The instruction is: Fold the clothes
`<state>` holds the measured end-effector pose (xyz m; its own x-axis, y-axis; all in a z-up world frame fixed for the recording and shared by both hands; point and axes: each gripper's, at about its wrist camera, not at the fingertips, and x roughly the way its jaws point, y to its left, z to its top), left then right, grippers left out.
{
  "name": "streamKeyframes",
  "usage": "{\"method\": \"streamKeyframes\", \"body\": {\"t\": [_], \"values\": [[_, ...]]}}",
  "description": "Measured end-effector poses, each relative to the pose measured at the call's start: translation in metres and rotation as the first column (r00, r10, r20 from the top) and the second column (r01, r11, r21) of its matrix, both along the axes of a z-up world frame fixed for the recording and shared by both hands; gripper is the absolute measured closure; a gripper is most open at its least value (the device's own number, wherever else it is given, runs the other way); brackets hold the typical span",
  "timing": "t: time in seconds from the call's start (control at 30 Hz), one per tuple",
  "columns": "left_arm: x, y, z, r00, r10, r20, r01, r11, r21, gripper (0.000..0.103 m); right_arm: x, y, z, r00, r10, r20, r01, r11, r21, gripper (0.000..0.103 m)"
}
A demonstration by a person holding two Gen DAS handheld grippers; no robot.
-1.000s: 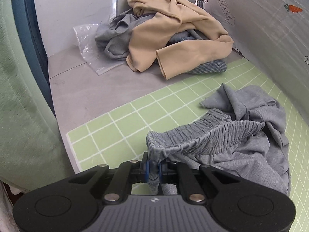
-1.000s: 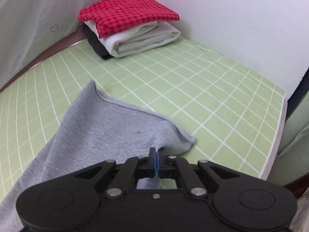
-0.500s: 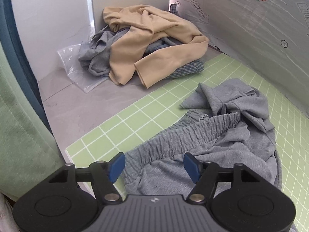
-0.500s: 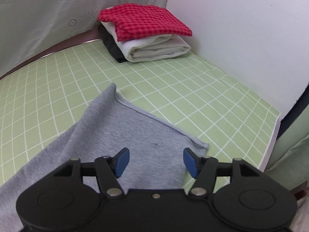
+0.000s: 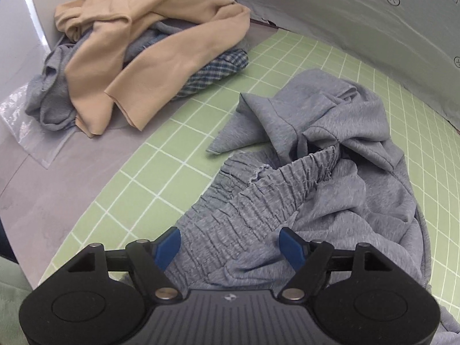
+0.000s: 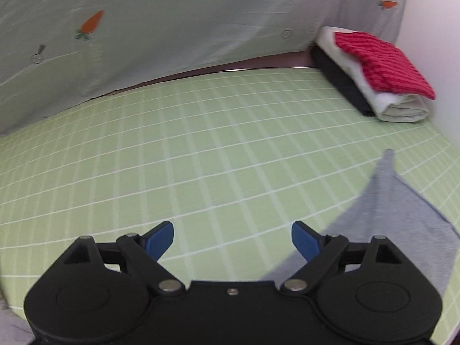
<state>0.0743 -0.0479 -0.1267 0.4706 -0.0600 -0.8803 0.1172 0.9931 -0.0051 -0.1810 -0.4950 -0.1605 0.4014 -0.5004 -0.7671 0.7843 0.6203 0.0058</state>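
surface: grey table (image 5: 43, 189) | cover: green grid mat (image 6: 201, 149) | on mat: crumpled grey shorts (image 5: 330, 178), folded stack (image 6: 376, 77) at far corner | on bare table: clothes heap (image 5: 138, 51), clear plastic bag (image 5: 26, 126)

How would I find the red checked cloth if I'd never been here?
Follow the green grid mat to its far corner by the white wall. A folded pile sits there: the red checked cloth lies on top, above a white fold and a black one.
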Motion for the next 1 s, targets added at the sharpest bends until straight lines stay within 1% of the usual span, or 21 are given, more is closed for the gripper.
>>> {"method": "streamKeyframes", "body": {"t": [0.13,0.2,0.3,0.37,0.4,0.47,0.53,0.6,0.8,0.87,0.93,1.0], "values": [[0.019,0.003,-0.014,0.998,0.037,-0.049,-0.038,0.999,-0.016,0.027,0.074,0.049,-0.011,0.994,0.1,0.044,-0.104,0.99,0.097,0.012],[0.027,0.006,-0.019,0.995,0.065,-0.074,-0.067,0.997,-0.025,0.023,0.11,0.072,-0.019,0.989,0.132,0.064,-0.14,0.978,0.155,0.012],[0.034,0.006,-0.021,0.992,0.07,-0.1,-0.072,0.997,-0.01,0.02,0.159,0.114,-0.026,0.975,0.208,0.071,-0.219,0.956,0.195,0.012],[0.037,0.008,-0.023,0.989,0.089,-0.114,-0.09,0.996,-0.004,0.014,0.189,0.143,-0.029,0.955,0.29,0.055,-0.296,0.939,0.174,0.012],[0.039,0.01,-0.025,0.988,0.098,-0.122,-0.099,0.995,-0.001,0.012,0.202,0.159,-0.03,0.939,0.341,0.043,-0.344,0.926,0.157,0.012],[0.043,0.013,-0.027,0.985,0.114,-0.132,-0.114,0.993,0.005,0.003,0.222,0.184,-0.033,0.907,0.42,0.013,-0.419,0.901,0.115,0.012],[0.046,0.016,-0.028,0.985,0.114,-0.133,-0.114,0.993,0.006,0.001,0.236,0.205,-0.035,0.882,0.47,-0.006,-0.469,0.88,0.078,0.012],[0.048,0.016,-0.029,0.985,0.106,-0.135,-0.105,0.994,0.009,0.0,0.248,0.215,-0.035,0.865,0.502,-0.009,-0.5,0.863,0.064,0.012],[0.051,0.016,-0.028,0.982,0.114,-0.153,-0.114,0.993,0.012,0.0,0.27,0.233,-0.03,0.819,0.574,-0.024,-0.574,0.819,0.005,0.011],[0.051,0.016,-0.029,0.982,0.114,-0.152,-0.113,0.993,0.012,0.0,0.276,0.235,-0.031,0.803,0.595,-0.044,-0.596,0.803,-0.013,0.011],[0.051,0.016,-0.029,0.982,0.114,-0.151,-0.113,0.994,0.013,0.0,0.287,0.236,-0.035,0.802,0.595,-0.058,-0.597,0.802,-0.023,0.011],[0.05,0.016,-0.029,0.982,0.113,-0.15,-0.113,0.994,0.013,0.0,0.294,0.229,-0.039,0.833,0.549,-0.07,-0.552,0.833,-0.046,0.011]]}}
